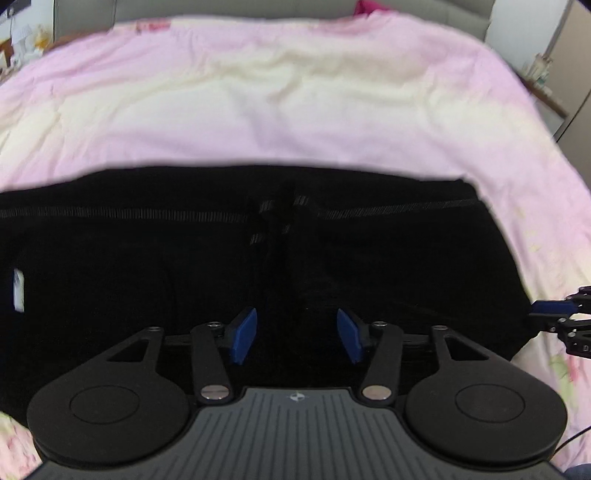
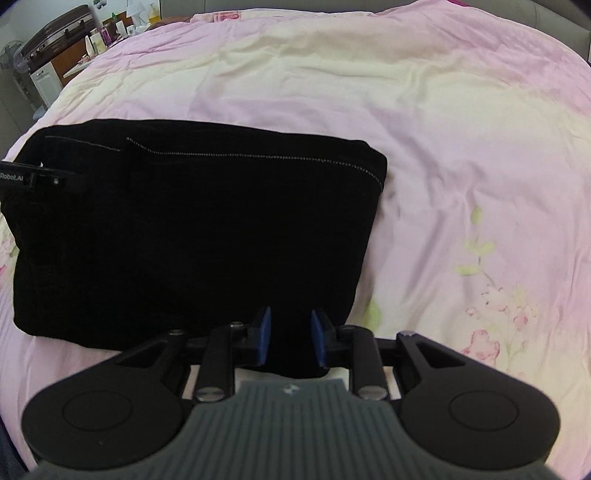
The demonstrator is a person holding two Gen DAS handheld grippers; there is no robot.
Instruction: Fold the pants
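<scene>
Black pants point(image 1: 184, 258) lie folded into a thick rectangle on the pink bedspread point(image 1: 258, 110); they also show in the right wrist view point(image 2: 203, 229). My left gripper point(image 1: 297, 336) is open, its blue pads point(image 1: 243, 336) just above the near part of the pants, holding nothing. My right gripper point(image 2: 290, 338) is open with the pants' near right edge lying between its blue pads point(image 2: 264, 334). It shows in the left wrist view at the pants' right corner point(image 1: 554, 314). The left gripper's body shows at the left edge of the right wrist view point(image 2: 33, 181).
The bedspread point(image 2: 461, 166) stretches wide beyond and right of the pants. A grey headboard point(image 1: 236, 7) runs along the far side. A bedside table with bottles and a lamp point(image 2: 122, 22) stands far left, a fan point(image 2: 11, 55) beside it.
</scene>
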